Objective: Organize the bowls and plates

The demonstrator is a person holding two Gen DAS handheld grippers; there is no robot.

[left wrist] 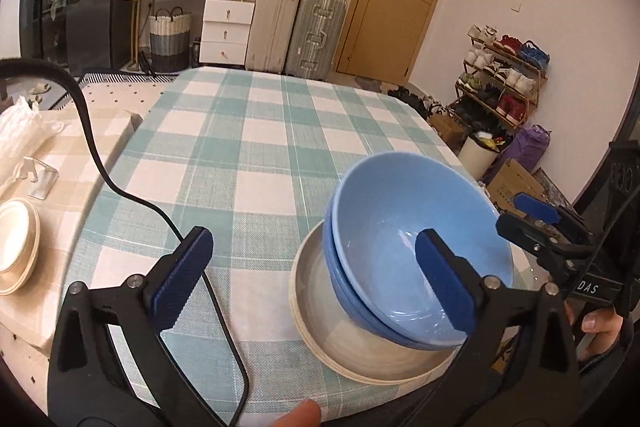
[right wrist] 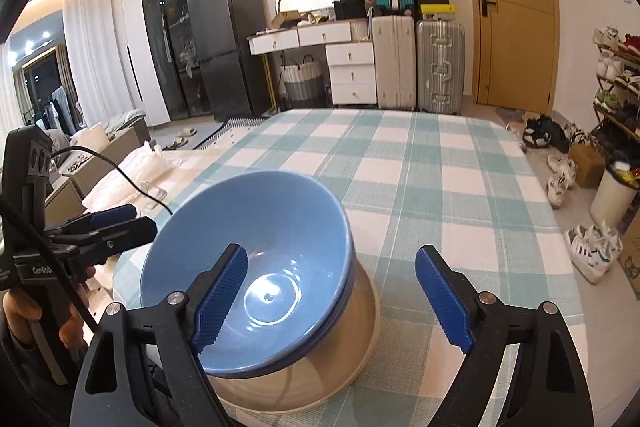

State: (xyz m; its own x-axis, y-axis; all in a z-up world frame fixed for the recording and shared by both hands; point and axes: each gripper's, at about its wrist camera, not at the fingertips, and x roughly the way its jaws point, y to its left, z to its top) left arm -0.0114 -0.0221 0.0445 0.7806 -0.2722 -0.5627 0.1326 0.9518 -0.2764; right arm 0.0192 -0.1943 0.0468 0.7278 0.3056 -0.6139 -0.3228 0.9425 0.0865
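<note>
Two nested blue bowls sit, a little tilted, inside a wider cream dish on the teal checked tablecloth. My left gripper is open wide. Its right finger shows in front of the blue bowl's hollow, its left finger over bare cloth; nothing is pinched. My right gripper is open too, its left finger in front of the bowl's inside, its right finger over cloth. Each gripper shows in the other's view.
Cream bowls are stacked on a beige checked cloth at the left, beside a clear stand and white bags. A black cable crosses the table's left side. Suitcases and a shoe rack stand beyond.
</note>
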